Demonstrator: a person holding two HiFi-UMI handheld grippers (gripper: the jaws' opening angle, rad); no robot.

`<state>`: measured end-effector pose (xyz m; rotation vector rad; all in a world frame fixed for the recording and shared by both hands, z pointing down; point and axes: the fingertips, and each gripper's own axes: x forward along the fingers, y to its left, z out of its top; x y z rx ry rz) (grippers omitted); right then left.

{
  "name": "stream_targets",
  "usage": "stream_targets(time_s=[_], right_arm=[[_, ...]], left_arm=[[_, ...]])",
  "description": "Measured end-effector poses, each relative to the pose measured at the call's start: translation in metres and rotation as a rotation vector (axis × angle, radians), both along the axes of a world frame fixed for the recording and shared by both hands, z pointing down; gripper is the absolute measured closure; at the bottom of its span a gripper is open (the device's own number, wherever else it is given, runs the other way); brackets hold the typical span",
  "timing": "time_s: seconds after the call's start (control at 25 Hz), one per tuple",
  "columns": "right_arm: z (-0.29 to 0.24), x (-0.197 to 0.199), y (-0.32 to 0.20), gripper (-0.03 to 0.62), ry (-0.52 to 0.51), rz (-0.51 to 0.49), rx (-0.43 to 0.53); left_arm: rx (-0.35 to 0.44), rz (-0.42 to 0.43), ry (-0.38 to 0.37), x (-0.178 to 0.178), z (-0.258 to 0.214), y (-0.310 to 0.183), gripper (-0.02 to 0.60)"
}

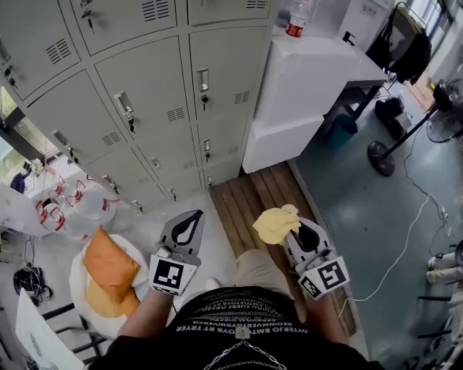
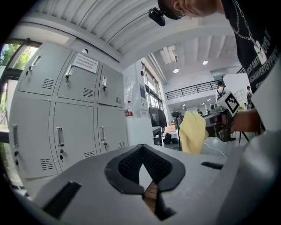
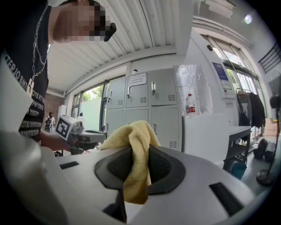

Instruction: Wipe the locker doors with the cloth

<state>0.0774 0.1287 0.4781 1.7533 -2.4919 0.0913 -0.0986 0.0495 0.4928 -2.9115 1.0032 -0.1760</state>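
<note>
Near the lockers (image 1: 145,94), right tool (image 1: 295,233) pinches one yellow cloth (image 1: 273,224).

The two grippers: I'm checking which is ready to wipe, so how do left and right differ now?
The left gripper is shut on nothing; the right gripper is shut on the yellow cloth. The left hangs over pale floor, the right over wooden boards. Both are gray, and neither touches the lockers.

A brown slatted wooden platform (image 1: 249,202) lies in front of the grey metal lockers (image 1: 152,94), beside the smooth grey floor (image 1: 354,217). On that floor rest a thin white cable (image 1: 402,247) and a black round stand base (image 1: 381,157). A clear red-labelled bottle (image 1: 296,18) stands on the white block counter (image 1: 311,79).
</note>
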Motion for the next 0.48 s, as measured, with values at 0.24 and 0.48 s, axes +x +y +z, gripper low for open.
stream_targets(time_s=[0.24, 0.48], right_arm=[[-0.004, 0.033, -0.048, 0.517, -0.016, -0.040, 0.003], [-0.017, 0.070, -0.090, 0.517, -0.020, -0.082, -0.001]], left_arm=[[0.008, -0.045, -0.005, 0.031, -0.007, -0.042, 0.578], [0.020, -0.084, 0.005, 0.066, -0.025, -0.080, 0.578]])
